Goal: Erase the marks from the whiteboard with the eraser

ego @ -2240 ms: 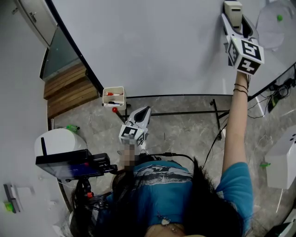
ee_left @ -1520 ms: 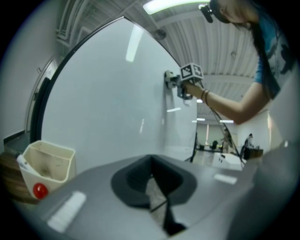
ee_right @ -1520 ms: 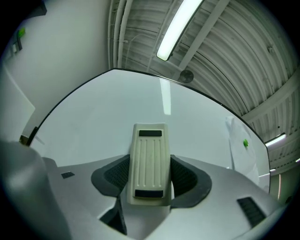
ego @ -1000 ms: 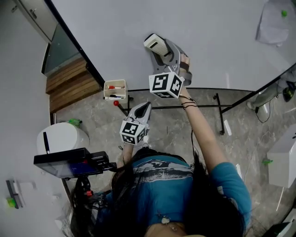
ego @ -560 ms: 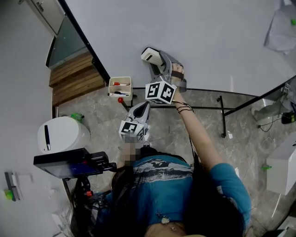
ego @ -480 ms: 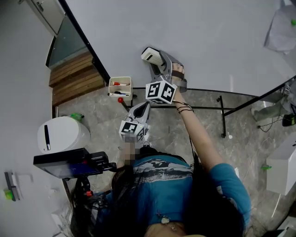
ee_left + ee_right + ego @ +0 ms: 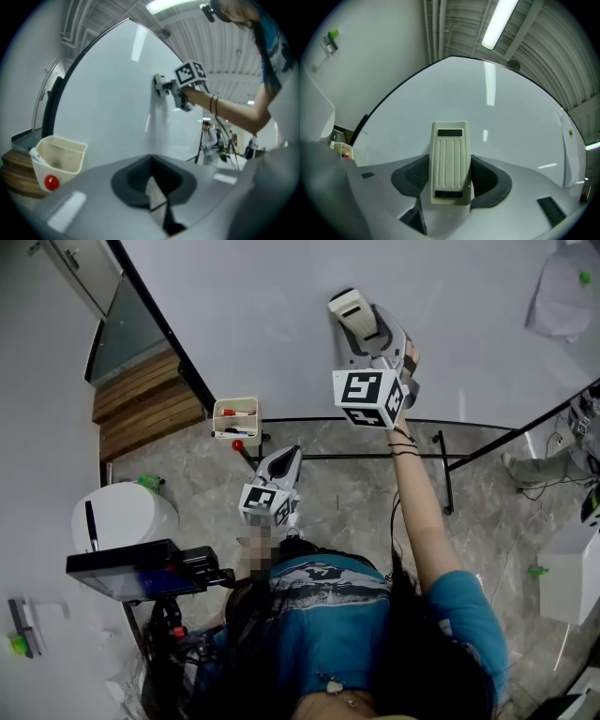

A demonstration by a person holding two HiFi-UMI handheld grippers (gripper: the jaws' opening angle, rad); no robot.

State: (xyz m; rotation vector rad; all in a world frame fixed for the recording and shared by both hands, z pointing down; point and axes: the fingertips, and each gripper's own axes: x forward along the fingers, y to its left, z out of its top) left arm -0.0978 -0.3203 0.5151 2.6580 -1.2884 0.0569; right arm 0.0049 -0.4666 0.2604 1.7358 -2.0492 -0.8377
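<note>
A small cream tray (image 7: 234,418) hangs at the whiteboard's (image 7: 281,315) lower left edge with markers in it. The left gripper view shows a red ball (image 7: 50,182) just under the tray.

The left hand-held gripper (image 7: 288,457) is held low, close to the person's chest. It points up toward the board's bottom edge and is well apart from the board. In its own view its jaws are pressed together with only a thin seam between them and nothing held (image 7: 158,194).

To the right, the person's right arm (image 7: 422,512) is stretched up and forward, with thin bracelets (image 7: 403,439) at the wrist. The right hand-held gripper (image 7: 361,326) is clamped on the eraser (image 7: 349,307), which sits high on the board.

The right gripper view shows the eraser's ribbed cream back (image 7: 450,154) upright between the dark pads (image 7: 415,174), a detail too small to see from the head camera. The left gripper view shows the same grip from the side, with the eraser (image 7: 159,85) against the white surface. Only the head view shows the stone floor (image 7: 356,493) and the black stand frame (image 7: 441,465) under the board.
</note>
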